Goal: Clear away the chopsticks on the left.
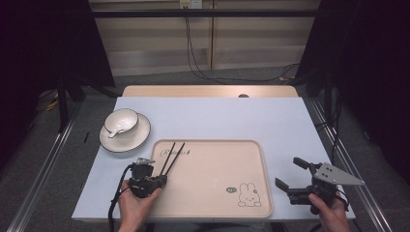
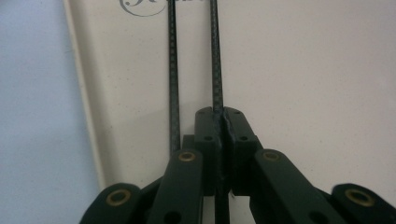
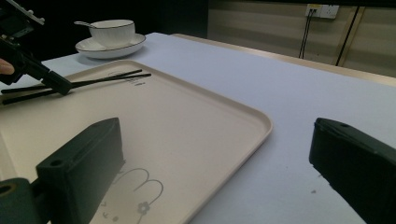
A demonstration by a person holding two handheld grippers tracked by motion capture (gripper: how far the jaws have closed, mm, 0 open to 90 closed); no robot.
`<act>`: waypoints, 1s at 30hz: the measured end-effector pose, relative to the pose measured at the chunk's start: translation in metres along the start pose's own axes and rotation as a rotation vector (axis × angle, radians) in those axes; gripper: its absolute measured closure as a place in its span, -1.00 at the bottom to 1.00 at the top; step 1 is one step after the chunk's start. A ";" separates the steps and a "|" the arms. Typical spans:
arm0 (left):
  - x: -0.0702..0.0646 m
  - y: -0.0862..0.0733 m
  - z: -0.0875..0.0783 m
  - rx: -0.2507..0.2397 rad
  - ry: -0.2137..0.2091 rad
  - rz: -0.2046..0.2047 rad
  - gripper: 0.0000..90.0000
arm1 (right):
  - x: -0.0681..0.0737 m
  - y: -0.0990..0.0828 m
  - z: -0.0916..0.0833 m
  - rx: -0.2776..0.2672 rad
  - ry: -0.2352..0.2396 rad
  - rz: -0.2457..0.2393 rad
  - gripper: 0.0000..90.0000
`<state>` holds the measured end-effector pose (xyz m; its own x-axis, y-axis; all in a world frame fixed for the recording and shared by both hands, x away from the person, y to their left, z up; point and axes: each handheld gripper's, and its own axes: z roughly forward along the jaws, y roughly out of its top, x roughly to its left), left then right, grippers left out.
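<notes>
Blue tabletop (image 1: 212,116) w/ beige tray (image 1: 212,193); one black chopstick (image 2: 217,60) being pinched by left gripper (image 2: 223,116), second chopstick (image 2: 173,70) lying beside; right gripper (image 1: 290,173) being held spread.

Two thin black chopsticks (image 1: 171,155) lie on a beige tray (image 1: 212,193), left of centre in the high view. They run from the lower left up toward the tray's upper left corner, spreading slightly apart at their far tips beside a small printed mark. In the left gripper view they rise as two near-parallel dark, finely patterned rods; the right chopstick (image 2: 216,70) is pinched between the closed jaws, the left chopstick (image 2: 173,84) lies free just beside it.
</notes>
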<state>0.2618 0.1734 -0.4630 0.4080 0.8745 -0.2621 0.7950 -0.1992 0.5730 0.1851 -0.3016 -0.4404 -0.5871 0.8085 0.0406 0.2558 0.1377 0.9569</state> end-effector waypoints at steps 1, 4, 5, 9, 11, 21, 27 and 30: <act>0.000 0.000 0.000 0.000 -0.001 0.002 0.89 | 0.000 0.000 0.000 0.000 -0.001 0.001 -0.94; 0.000 0.000 0.000 0.002 -0.012 0.003 0.84 | 0.000 0.000 0.000 0.003 0.001 0.002 -0.94; -0.001 0.000 0.000 0.000 -0.008 0.007 0.82 | 0.000 0.000 0.000 0.004 0.002 0.002 -0.94; 0.000 0.000 0.000 0.002 -0.019 0.007 0.83 | 0.000 0.000 0.000 0.002 0.006 0.001 -0.94; 0.001 0.000 0.000 0.000 -0.029 0.015 0.82 | 0.000 0.000 0.000 0.003 0.002 0.002 -0.94; 0.004 0.003 -0.009 -0.080 -0.086 0.054 0.51 | 0.000 0.000 0.000 -0.002 0.002 0.005 -0.94; 0.002 0.002 -0.018 -0.166 -0.131 0.125 -0.01 | 0.000 0.000 -0.001 -0.001 0.005 0.007 -0.94; 0.003 0.001 -0.025 -0.198 -0.151 0.151 -0.24 | -0.001 0.000 -0.001 -0.002 0.006 0.005 -0.94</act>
<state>0.2524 0.1866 -0.4437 0.5894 0.7626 -0.2667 0.6233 -0.2191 0.7507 0.1848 -0.3025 -0.4400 -0.5902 0.8059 0.0470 0.2576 0.1328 0.9571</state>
